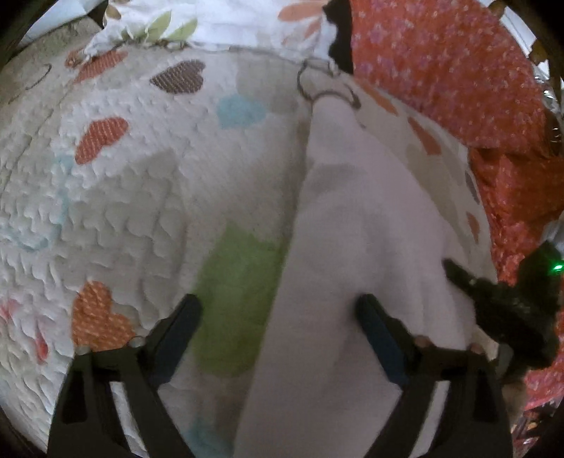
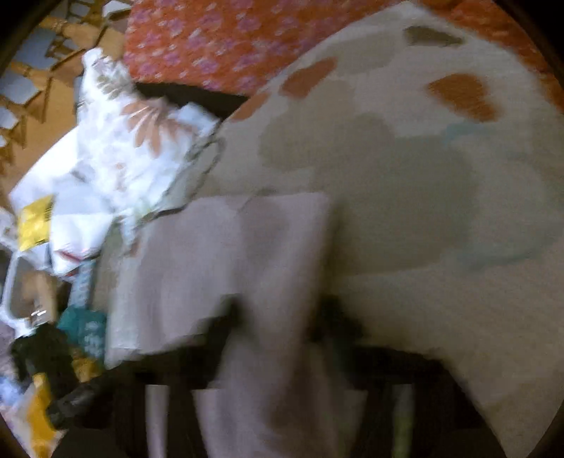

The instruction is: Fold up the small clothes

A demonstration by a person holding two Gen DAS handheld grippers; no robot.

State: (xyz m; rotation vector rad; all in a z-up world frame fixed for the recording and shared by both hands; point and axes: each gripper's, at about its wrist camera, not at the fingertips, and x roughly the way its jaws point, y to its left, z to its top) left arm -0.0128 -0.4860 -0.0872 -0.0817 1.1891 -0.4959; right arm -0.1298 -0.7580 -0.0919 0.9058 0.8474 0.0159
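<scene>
Cloth lay in one pale lilac piece [image 1: 338,267] on a quilted bedspread [image 1: 134,183] patterned with hearts, and it was the only garment spread out for folding. Taking that bedspread as the landmark, the left wrist view showed the cloth as a long strip running up the bedspread's middle, its long axis pointing away from the camera toward a narrower far end that stopped just short of a white floral pillow [image 1: 218,21]. One orange flowered fabric [image 1: 444,63] was heaped along the bedspread's right edge. The left gripper [image 1: 280,310] hovered over the near end of the cloth with its jaws standing wide apart; the cloth's left edge ran between them, one finger over the cloth, one over bare bedspread, and nothing was gripped. The right gripper [image 2: 278,317] had its jaws set narrow, with a fold of the same cloth [image 2: 225,253] rising between them; the view was too blurred to tell whether they pressed on it.
</scene>
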